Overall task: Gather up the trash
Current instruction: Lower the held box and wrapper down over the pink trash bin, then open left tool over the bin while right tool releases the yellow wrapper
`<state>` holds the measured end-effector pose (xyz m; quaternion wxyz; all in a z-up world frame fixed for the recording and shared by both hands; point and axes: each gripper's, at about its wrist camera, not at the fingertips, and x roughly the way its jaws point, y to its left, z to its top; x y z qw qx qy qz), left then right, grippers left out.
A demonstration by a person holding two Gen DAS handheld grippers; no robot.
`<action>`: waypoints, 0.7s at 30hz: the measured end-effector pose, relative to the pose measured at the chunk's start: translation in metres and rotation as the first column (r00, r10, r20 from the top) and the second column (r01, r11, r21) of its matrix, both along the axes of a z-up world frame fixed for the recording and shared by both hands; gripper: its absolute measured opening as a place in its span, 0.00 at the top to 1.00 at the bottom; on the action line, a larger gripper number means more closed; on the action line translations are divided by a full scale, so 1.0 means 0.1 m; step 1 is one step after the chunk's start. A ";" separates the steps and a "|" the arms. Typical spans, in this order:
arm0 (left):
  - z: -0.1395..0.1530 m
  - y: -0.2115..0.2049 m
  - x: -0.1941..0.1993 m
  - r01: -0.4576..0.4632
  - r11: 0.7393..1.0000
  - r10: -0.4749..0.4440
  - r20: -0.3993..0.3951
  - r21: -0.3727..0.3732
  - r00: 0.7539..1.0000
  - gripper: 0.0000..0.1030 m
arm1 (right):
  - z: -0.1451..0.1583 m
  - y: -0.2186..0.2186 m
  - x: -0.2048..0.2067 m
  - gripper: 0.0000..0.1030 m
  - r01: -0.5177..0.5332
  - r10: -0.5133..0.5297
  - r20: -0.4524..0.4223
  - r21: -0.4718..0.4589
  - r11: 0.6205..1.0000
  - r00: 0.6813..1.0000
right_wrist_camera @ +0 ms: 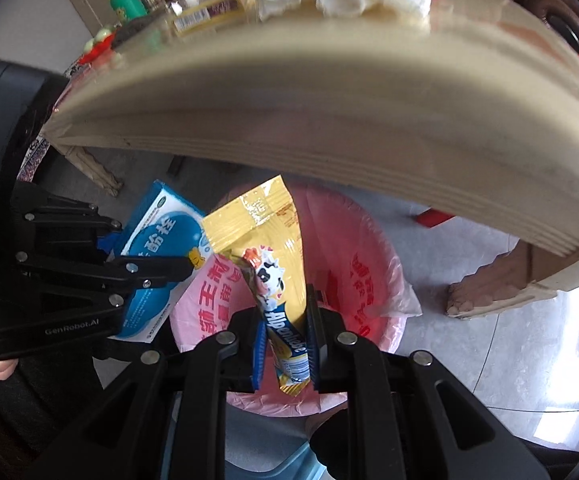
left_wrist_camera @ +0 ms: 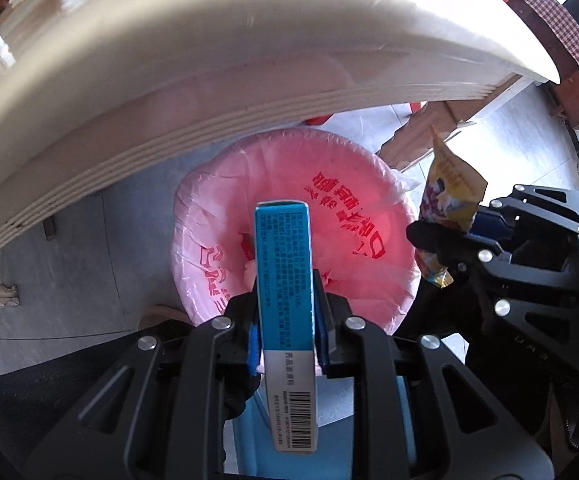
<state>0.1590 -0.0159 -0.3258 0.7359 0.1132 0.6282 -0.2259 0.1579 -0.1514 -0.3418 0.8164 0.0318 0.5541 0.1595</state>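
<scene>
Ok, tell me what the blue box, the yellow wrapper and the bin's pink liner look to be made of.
Blue box: looks like printed cardboard, with crisp folded edges and a matte face.
Yellow wrapper: probably plastic film, glossy and crinkled, with a sealed end.
Pink liner: thin plastic bag, translucent and wrinkled over the rim.

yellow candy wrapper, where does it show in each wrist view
Left wrist: yellow candy wrapper at right, clamped in the right gripper.
Right wrist: bottom centre, between that gripper's fingers.
Shared landmark: pink-lined bin below.
</scene>
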 end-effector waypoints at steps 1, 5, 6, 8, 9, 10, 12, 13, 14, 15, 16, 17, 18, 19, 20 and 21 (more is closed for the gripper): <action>-0.03 0.00 0.01 0.000 1.000 0.000 -0.004 0.003 1.000 0.80 | -0.03 0.01 0.01 0.84 -0.006 0.006 -0.008 0.001 1.000 1.000; -0.09 -0.06 0.03 -0.001 1.000 0.002 -0.016 0.014 1.000 0.79 | -0.08 0.02 0.04 0.84 -0.009 0.010 -0.023 0.005 1.000 1.000; -0.10 -0.07 0.04 -0.003 1.000 0.003 -0.018 0.015 1.000 0.79 | -0.09 0.02 0.05 0.84 -0.011 0.011 -0.026 0.006 1.000 1.000; -0.11 -0.05 0.05 -0.009 1.000 0.009 -0.024 0.015 1.000 0.79 | -0.11 0.02 0.07 0.84 -0.013 0.014 -0.033 0.007 1.000 0.999; -0.11 -0.04 0.06 -0.012 1.000 0.013 -0.028 0.014 1.000 0.79 | -0.11 0.04 0.07 0.84 -0.014 0.014 -0.034 0.007 1.000 0.999; -0.12 -0.03 0.07 -0.014 1.000 0.015 -0.029 0.014 0.999 0.79 | -0.12 0.05 0.07 0.84 -0.017 0.017 -0.036 0.008 1.000 0.999; -0.13 -0.02 0.08 -0.017 1.000 0.018 -0.031 0.014 0.999 0.79 | -0.11 0.06 0.08 0.84 -0.019 0.020 -0.036 0.008 1.000 0.999; -0.13 -0.02 0.08 -0.016 1.000 0.017 -0.031 0.012 0.999 0.79 | -0.12 0.05 0.08 0.84 -0.020 0.021 -0.036 0.009 1.000 0.999; -0.13 -0.03 0.07 -0.014 1.000 0.014 -0.029 0.014 0.999 0.79 | -0.13 0.05 0.09 0.84 -0.020 0.021 -0.036 0.011 1.000 0.999; -0.13 -0.03 0.06 -0.012 1.000 0.012 -0.026 0.018 1.000 0.79 | -0.13 0.05 0.09 0.84 -0.020 0.020 -0.035 0.011 1.000 0.999; -0.13 -0.03 0.06 -0.010 1.000 0.010 -0.022 0.022 1.000 0.79 | -0.13 0.04 0.09 0.84 -0.017 0.017 -0.031 0.010 1.000 0.999; -0.13 -0.04 0.05 -0.008 1.000 0.008 -0.019 0.025 1.000 0.79 | -0.12 0.04 0.08 0.83 -0.016 0.016 -0.028 0.009 1.000 0.999; -0.12 -0.04 0.05 -0.006 0.999 0.006 -0.014 0.032 1.000 0.79 | -0.11 0.04 0.08 0.82 -0.015 0.015 -0.026 0.011 1.000 1.000; -0.11 -0.05 0.05 -0.005 0.999 0.005 -0.008 0.034 1.000 0.79 | -0.09 0.04 0.07 0.82 -0.014 0.014 -0.024 0.013 1.000 1.000; -0.11 -0.05 0.05 -0.005 0.999 0.005 -0.004 0.034 1.000 0.77 | -0.09 0.04 0.07 0.81 -0.013 0.013 -0.022 0.011 1.000 1.000; -0.10 -0.04 0.05 -0.007 0.999 0.007 0.000 0.036 1.000 0.74 | -0.09 0.03 0.07 0.81 -0.012 0.012 -0.023 0.012 1.000 1.000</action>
